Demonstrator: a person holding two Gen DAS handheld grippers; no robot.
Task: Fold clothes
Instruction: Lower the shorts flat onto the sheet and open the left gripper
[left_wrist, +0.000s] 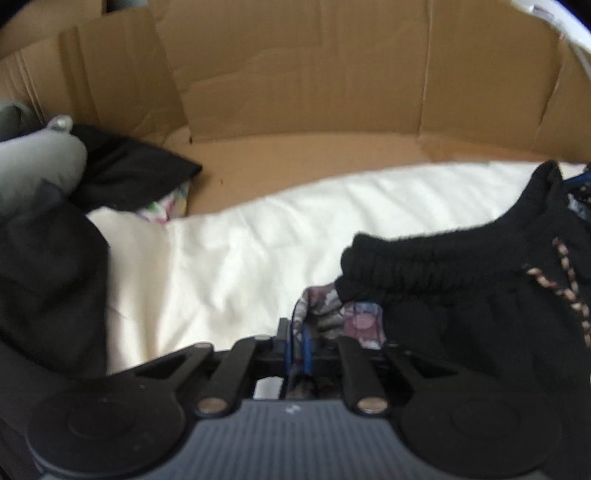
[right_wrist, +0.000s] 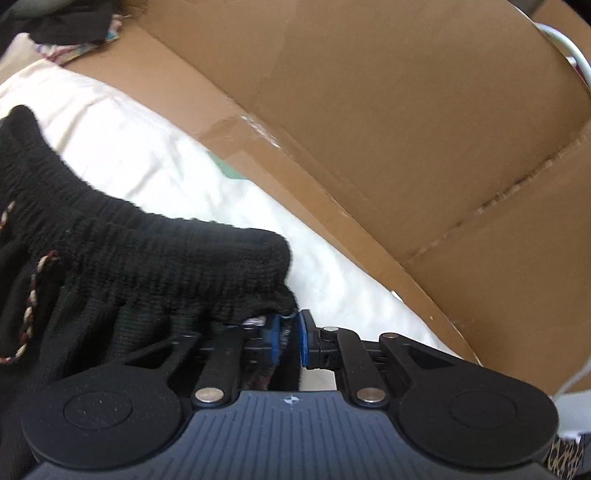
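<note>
A black garment with a ribbed elastic waistband (left_wrist: 443, 273) and a braided drawstring (left_wrist: 569, 295) hangs between my two grippers above a cream sheet (left_wrist: 240, 258). Its printed lining (left_wrist: 354, 317) shows by my left gripper (left_wrist: 299, 350), which is shut on the waistband's left end. In the right wrist view the same waistband (right_wrist: 166, 258) runs to my right gripper (right_wrist: 286, 339), whose blue pads (right_wrist: 274, 339) are shut on its right corner. The drawstring (right_wrist: 33, 302) dangles at the left.
Brown cardboard walls (left_wrist: 314, 74) stand behind the sheet and close on the right (right_wrist: 406, 129). A pile of black and grey clothes (left_wrist: 122, 166) lies at the left. More dark clothes (right_wrist: 70, 22) lie at the far corner.
</note>
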